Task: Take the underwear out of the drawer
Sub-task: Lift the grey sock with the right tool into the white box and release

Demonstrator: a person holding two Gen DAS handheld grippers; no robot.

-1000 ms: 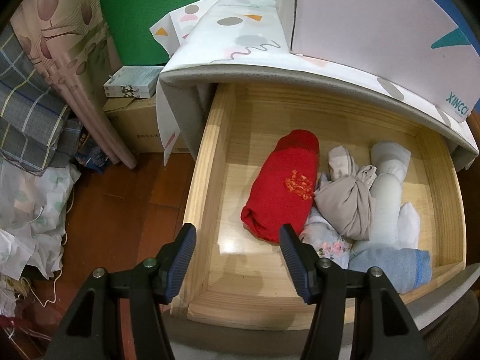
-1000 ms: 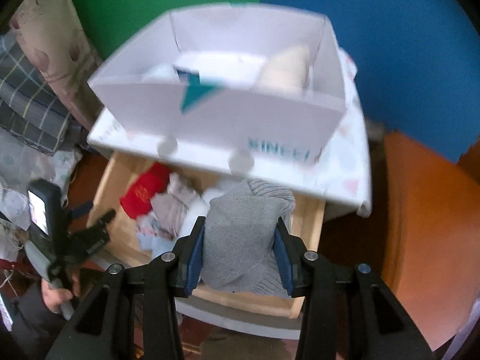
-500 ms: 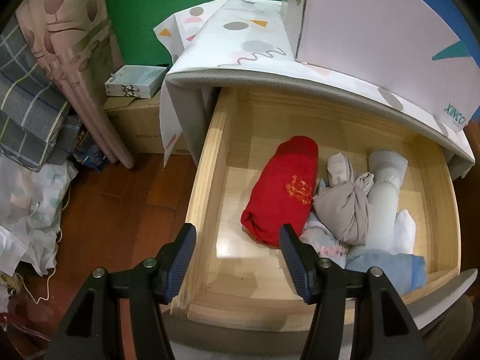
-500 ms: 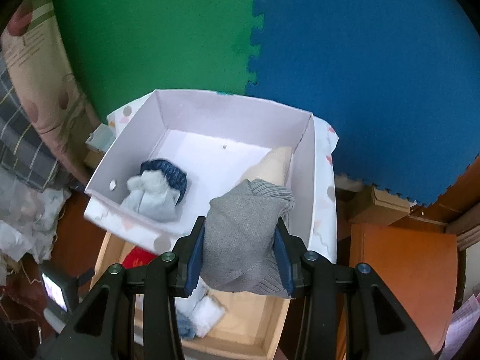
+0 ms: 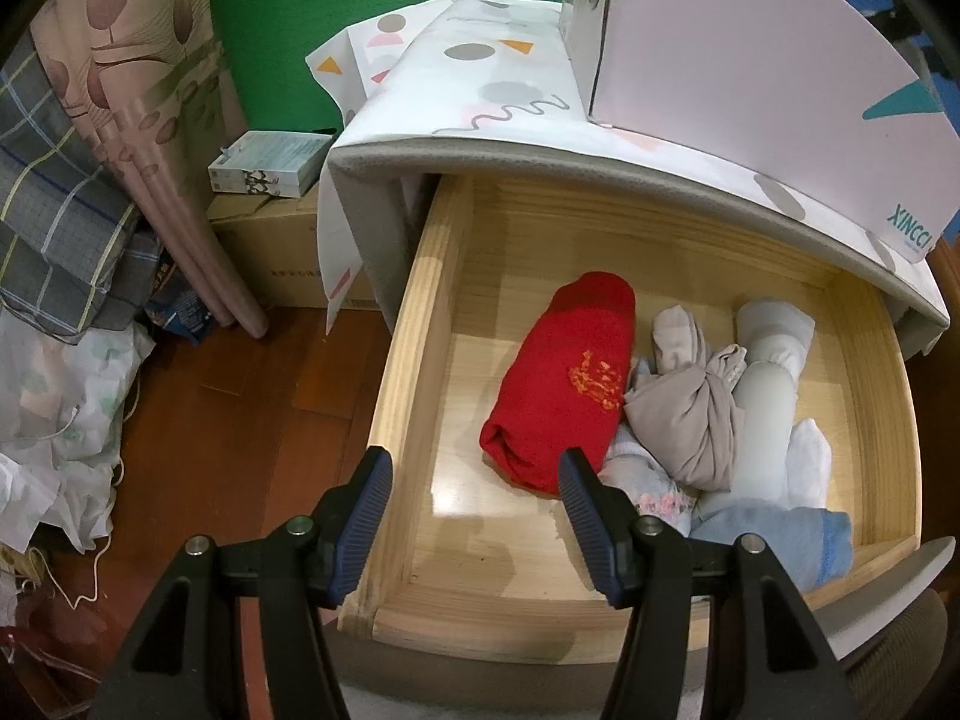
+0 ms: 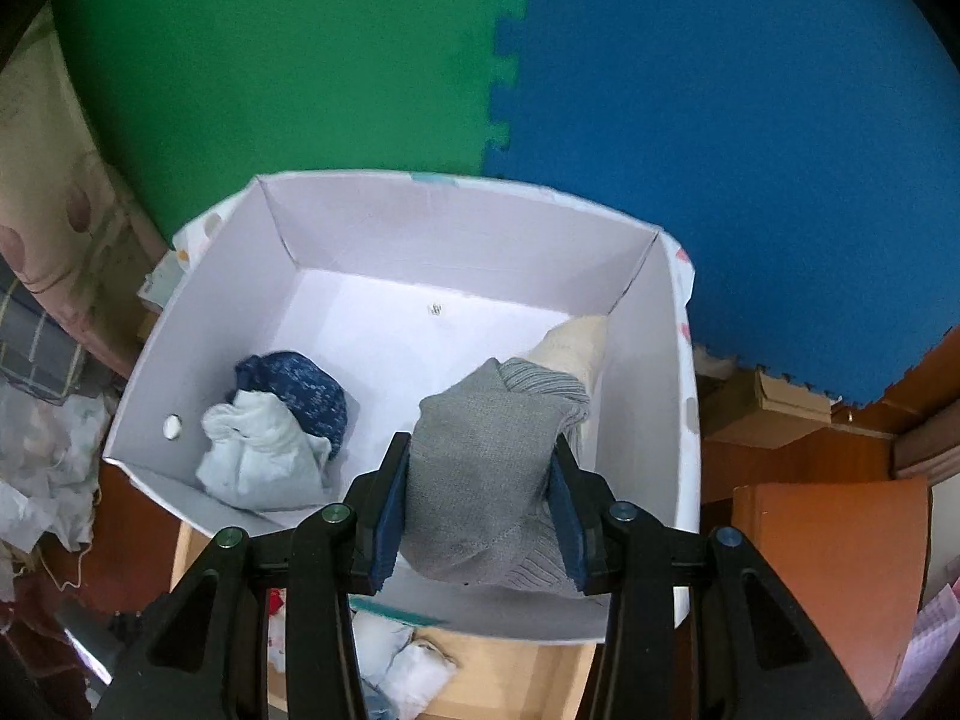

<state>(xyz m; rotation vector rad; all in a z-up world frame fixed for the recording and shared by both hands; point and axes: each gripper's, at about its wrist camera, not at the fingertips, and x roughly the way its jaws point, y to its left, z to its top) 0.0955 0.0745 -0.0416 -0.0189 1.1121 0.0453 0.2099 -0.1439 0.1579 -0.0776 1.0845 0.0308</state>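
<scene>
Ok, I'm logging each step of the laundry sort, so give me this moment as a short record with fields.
right claw: shut on grey garment, above the white box
left claw: open, holding nothing, over the front left corner of the drawer
in box: blue and pale bundle, cream piece
in drawer: red roll, beige bundle, light blue piece, white pieces

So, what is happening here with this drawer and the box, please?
A person is emptying the open wooden drawer with two handheld grippers. The right gripper holds a grey folded garment above the white box, where a few pieces already lie. The left gripper hangs open and empty over the drawer's front corner, near the red roll among the remaining underwear.
</scene>
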